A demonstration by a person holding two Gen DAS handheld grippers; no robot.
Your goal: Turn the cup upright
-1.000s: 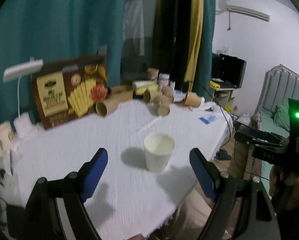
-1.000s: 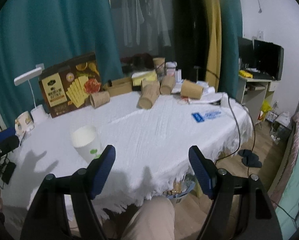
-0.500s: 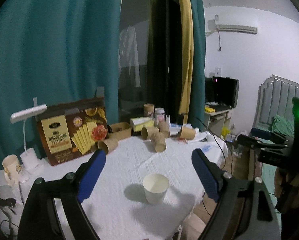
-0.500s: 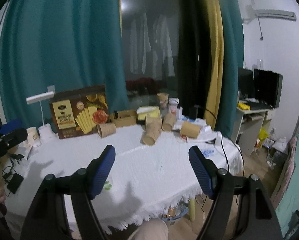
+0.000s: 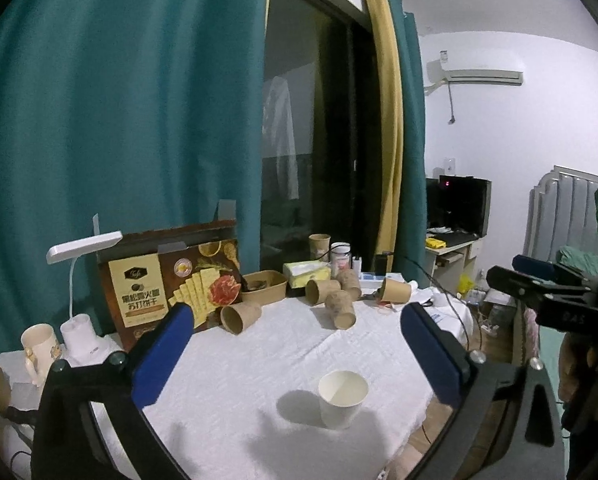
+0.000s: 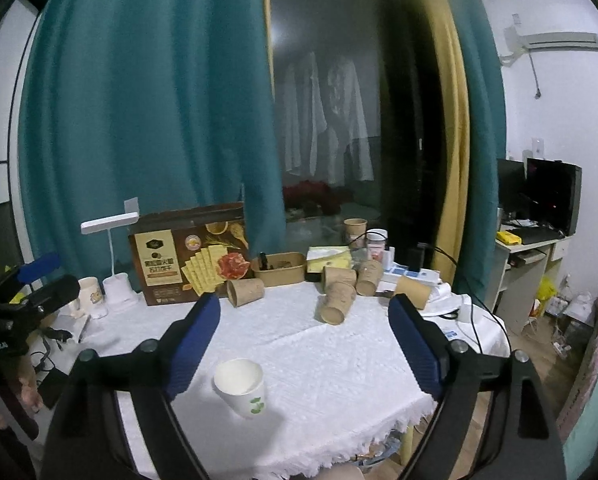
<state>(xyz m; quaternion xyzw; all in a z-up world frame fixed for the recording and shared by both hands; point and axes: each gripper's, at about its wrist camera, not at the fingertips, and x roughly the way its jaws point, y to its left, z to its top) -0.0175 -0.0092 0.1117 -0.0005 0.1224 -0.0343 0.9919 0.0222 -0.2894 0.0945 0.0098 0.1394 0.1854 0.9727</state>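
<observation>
A white paper cup [image 5: 342, 399] stands upright, mouth up, on the white tablecloth [image 5: 259, 360] near the table's front edge. It also shows in the right wrist view [image 6: 241, 386], with a green mark on its side. My left gripper [image 5: 295, 344] is open and empty, held back from and above the cup. My right gripper [image 6: 304, 340] is open and empty, with the cup low between its fingers, nearer the left one. Neither gripper touches the cup.
Several brown paper cups [image 6: 335, 305] lie on their sides at the back of the table. A cracker box [image 6: 189, 258], a white desk lamp [image 6: 109, 226], a mug [image 5: 39, 342], a brown tray [image 6: 278, 268] and a tissue box [image 5: 305, 272] stand behind them. Teal curtains hang behind.
Both grippers have pulled back and risen from the table. The cup now looks smaller and lower in both views. It stays upright where it stood.
</observation>
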